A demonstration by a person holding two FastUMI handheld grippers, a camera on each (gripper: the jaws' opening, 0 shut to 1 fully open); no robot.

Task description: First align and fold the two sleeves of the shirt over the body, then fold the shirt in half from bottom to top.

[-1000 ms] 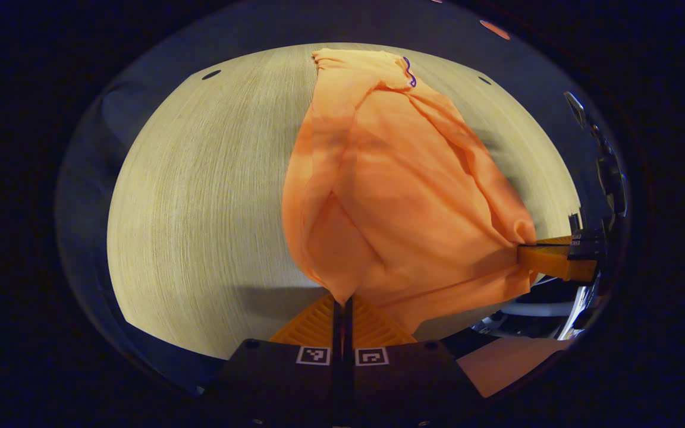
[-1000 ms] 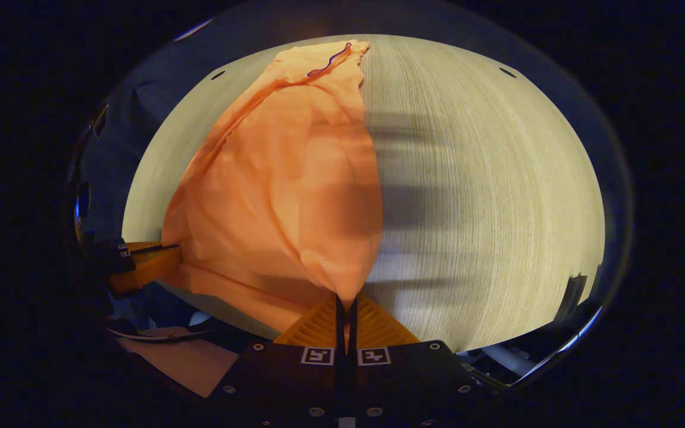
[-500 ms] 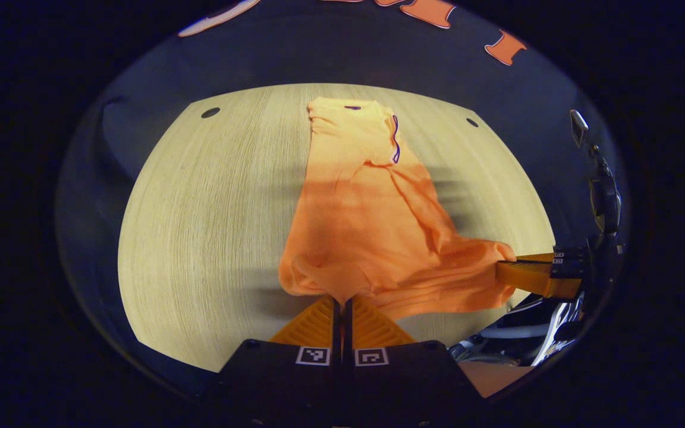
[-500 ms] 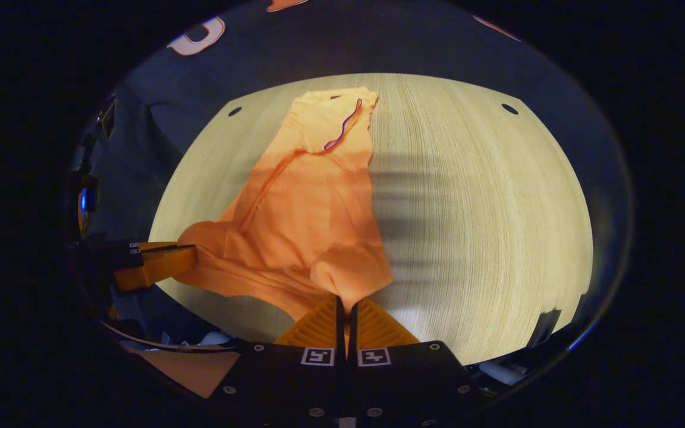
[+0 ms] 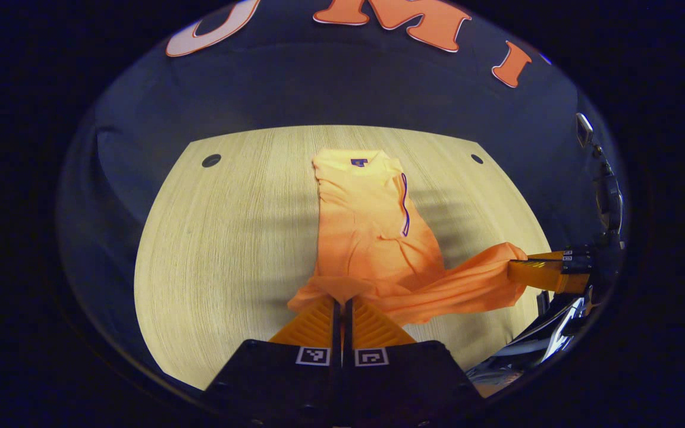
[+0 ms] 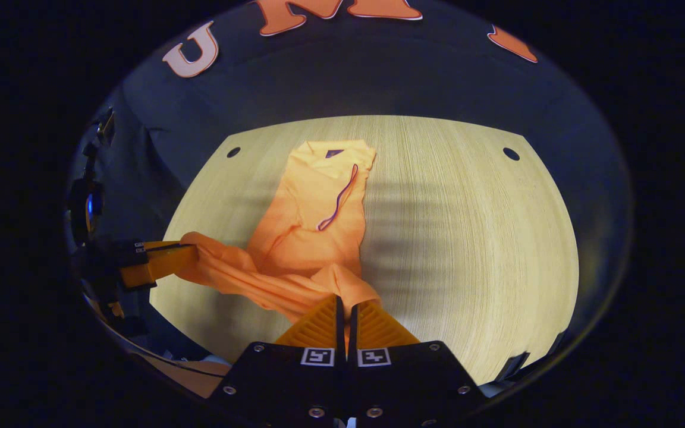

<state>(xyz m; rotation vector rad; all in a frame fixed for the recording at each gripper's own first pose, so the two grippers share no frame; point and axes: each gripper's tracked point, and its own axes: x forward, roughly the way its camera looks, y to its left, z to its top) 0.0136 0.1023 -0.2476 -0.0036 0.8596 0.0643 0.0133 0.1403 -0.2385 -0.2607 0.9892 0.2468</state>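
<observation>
Shirt (image 5: 372, 232) runs lengthwise away from you, collar far, and your left gripper (image 5: 342, 300) and right gripper (image 6: 345, 303) each pinch a near hem corner.

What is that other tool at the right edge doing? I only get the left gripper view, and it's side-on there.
Observer: In the right gripper view, the right gripper has its jaws shut, with a corner of the orange shirt pinched between them.
Visitor: How does mine look from over there?
Observer: The left gripper shows side-on at the left, with shirt cloth bunched at its tip.
Visitor: What lies on the shirt's far side?
Observer: A wide bare stretch of the wooden table, crossed by banded shadows.
</observation>
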